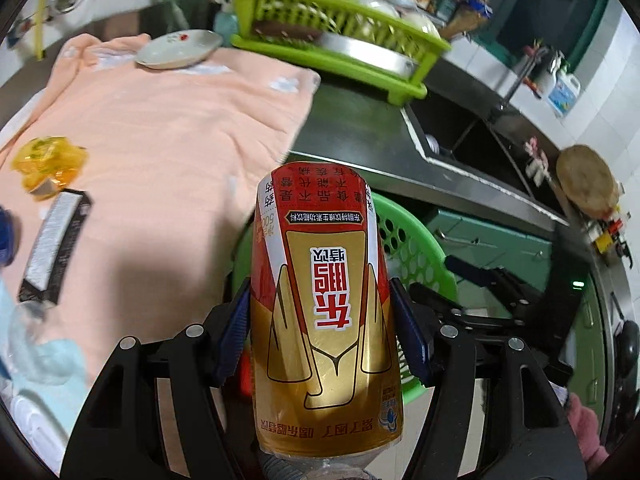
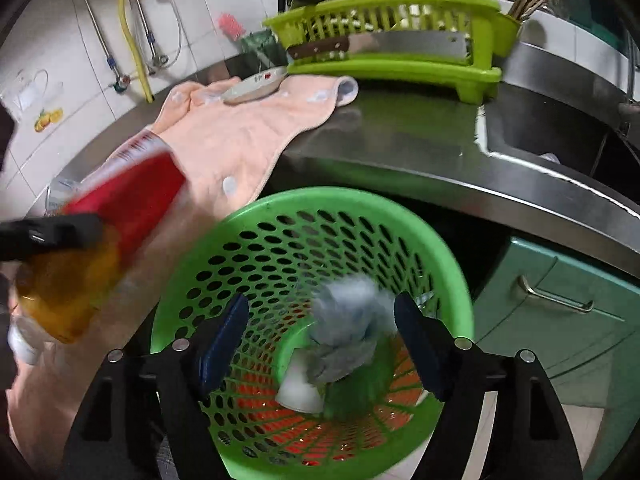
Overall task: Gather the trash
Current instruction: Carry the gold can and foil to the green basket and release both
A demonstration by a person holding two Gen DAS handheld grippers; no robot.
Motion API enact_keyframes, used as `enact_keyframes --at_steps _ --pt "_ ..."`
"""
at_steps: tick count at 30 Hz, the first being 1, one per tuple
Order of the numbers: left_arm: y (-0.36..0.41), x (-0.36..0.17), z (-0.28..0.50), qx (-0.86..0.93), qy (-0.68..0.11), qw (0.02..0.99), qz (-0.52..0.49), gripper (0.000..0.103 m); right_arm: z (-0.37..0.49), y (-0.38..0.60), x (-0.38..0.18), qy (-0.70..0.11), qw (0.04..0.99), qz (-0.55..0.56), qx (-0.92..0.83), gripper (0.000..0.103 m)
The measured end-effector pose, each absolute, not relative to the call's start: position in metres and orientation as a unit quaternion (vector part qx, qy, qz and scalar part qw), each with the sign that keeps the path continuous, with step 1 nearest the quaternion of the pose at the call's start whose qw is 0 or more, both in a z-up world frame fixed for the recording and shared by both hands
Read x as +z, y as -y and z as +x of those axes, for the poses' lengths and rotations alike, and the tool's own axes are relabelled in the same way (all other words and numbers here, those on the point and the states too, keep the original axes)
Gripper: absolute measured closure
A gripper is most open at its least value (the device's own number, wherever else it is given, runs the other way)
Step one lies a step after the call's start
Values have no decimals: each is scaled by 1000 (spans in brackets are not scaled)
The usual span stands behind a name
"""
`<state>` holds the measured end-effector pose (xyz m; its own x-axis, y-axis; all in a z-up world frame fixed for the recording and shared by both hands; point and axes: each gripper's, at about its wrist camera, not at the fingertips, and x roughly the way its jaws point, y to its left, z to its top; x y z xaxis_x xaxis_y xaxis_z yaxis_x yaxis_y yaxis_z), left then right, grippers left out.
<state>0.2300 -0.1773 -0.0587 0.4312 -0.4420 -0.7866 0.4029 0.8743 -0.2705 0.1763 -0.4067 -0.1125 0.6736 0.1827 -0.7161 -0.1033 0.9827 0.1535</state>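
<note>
1. Stretching across the scene, a steel counter (image 2: 400, 148) is carrying a peach towel (image 1: 168, 128), a lime dish rack (image 2: 384, 40) and a white plate (image 1: 176, 50); a sink (image 1: 472, 136) is sitting off to the right.
2. Standing below the counter edge, the green perforated basket (image 2: 280, 240) is serving as the trash bin. It is already holding a white cup (image 2: 298, 390), and a crumpled grey-blue wad (image 2: 348, 332), blurred, is dropping or lying inside.
3. Spreading wide over the basket mouth, the right gripper (image 2: 320, 344) is holding nothing; judging by this, its piece is just being let go.
4. Pinching a gold-and-red drink bottle (image 1: 324, 312) between both pads, the left gripper (image 1: 320, 332) is carrying it above the towel's edge, beside the basket rim, not yet over the opening.
5. Waiting on the towel are a dark flattened carton (image 1: 54, 248), a yellow crumpled wrapper (image 1: 48, 162) and clear plastic (image 1: 36, 344) at the near left.
6. Judging progress: roughly midway — two items binned, one in transit, about three lying uncollected.
</note>
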Motion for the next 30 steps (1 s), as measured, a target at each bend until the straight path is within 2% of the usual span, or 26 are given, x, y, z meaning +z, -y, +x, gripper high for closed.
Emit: enact_keyframes --at_steps 11,17,27,29,30 --pt "253 -122 249 -252 -520 816 -24 38 133 447 -87 -326 940 80 67 26" --pt "280 -158 257 -239 -553 797 -34 38 124 461 -98 -330 937 93 66 25" --pt "296 -188 264 -233 -560 794 -38 37 120 471 -109 -331 934 114 67 25" --pt "296 -191 266 -236 -558 794 -44 34 119 471 -110 -332 934 115 69 25" --pt "296 -192 266 -236 -556 795 -48 28 118 471 -110 -332 934 114 68 25"
